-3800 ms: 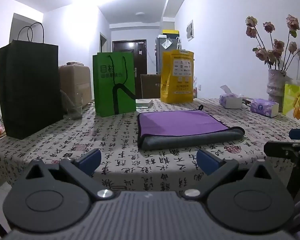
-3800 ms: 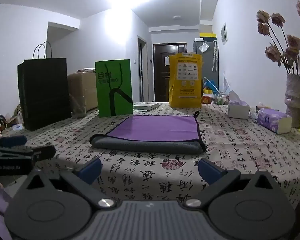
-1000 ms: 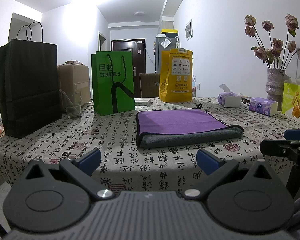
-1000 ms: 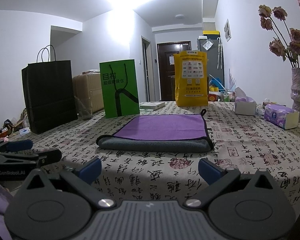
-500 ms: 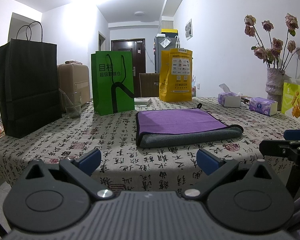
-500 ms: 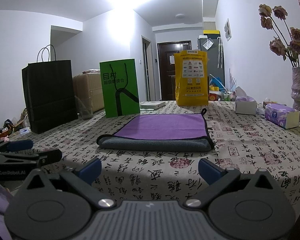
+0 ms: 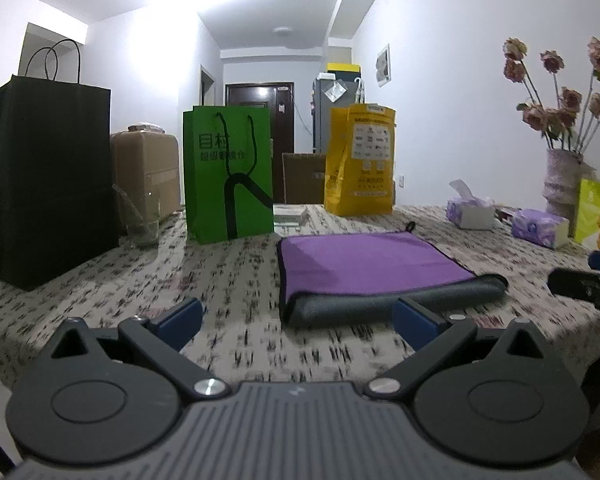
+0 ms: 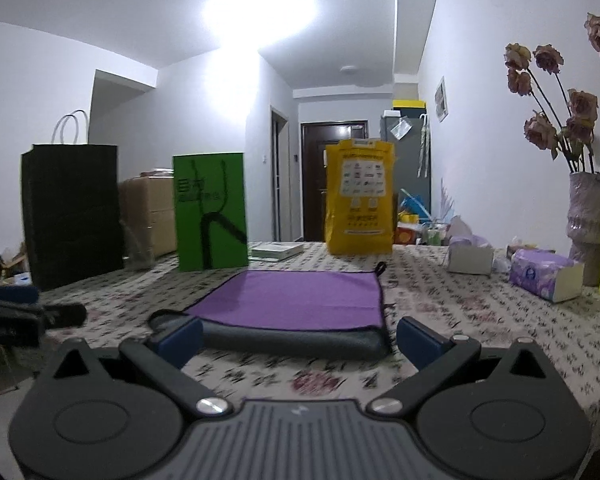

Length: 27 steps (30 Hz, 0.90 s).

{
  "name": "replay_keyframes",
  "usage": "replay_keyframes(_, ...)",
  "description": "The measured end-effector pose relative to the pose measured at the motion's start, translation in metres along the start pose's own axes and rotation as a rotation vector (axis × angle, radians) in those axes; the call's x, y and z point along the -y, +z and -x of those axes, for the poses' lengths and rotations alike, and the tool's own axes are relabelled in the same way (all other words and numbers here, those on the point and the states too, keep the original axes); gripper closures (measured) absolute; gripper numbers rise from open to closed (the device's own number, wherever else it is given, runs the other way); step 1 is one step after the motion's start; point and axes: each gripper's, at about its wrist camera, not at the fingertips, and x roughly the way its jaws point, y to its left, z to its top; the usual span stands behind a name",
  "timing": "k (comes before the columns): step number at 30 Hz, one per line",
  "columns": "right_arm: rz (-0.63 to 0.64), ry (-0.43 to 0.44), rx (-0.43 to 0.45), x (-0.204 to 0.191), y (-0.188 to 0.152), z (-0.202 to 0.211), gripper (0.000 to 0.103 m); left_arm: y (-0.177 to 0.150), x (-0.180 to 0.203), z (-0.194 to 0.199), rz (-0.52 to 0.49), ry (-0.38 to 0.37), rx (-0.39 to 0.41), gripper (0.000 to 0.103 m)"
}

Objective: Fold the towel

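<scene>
A purple towel (image 7: 364, 260) with a grey underside lies folded flat on the patterned tablecloth (image 7: 228, 280), its rolled grey fold edge toward me. It also shows in the right wrist view (image 8: 296, 300). My left gripper (image 7: 296, 320) is open and empty, just short of the towel's near left corner. My right gripper (image 8: 298, 336) is open and empty, its fingers straddling the towel's near edge. The right gripper shows at the right edge of the left wrist view (image 7: 588, 280). The left gripper shows at the left edge of the right wrist view (image 8: 24, 312).
A black paper bag (image 7: 48, 192), a glass (image 7: 138, 220), a green bag (image 7: 230, 172) and a yellow bag (image 7: 360, 160) stand behind the towel. Tissue packs (image 7: 540, 228) and a vase of dried roses (image 7: 564, 184) stand at right.
Both grippers have moved forward and risen toward the towel's near edge. The towel has not moved. Both stay open.
</scene>
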Motion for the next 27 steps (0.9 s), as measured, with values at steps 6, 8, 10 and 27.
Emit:
replay_keyframes(6, -0.002, -0.004, -0.021, 0.020, 0.010, -0.032, 0.000, 0.017, 0.003, -0.033, 0.063, -0.008, -0.020, 0.000)
replay_keyframes(8, -0.002, -0.001, -0.023, 0.026, 0.013, -0.041, 0.000, 0.021, 0.003, -0.042, 0.064, -0.011, -0.026, 0.000)
replay_keyframes(10, 0.003, 0.002, -0.025, 0.028, 0.016, -0.049, 0.000, 0.023, 0.002, -0.051, 0.067, -0.016, -0.038, 0.000)
replay_keyframes(27, 0.020, 0.037, -0.206, 0.052, 0.011, -0.124, 0.013, 0.019, 0.000, -0.125, -0.015, -0.034, -0.201, 0.023)
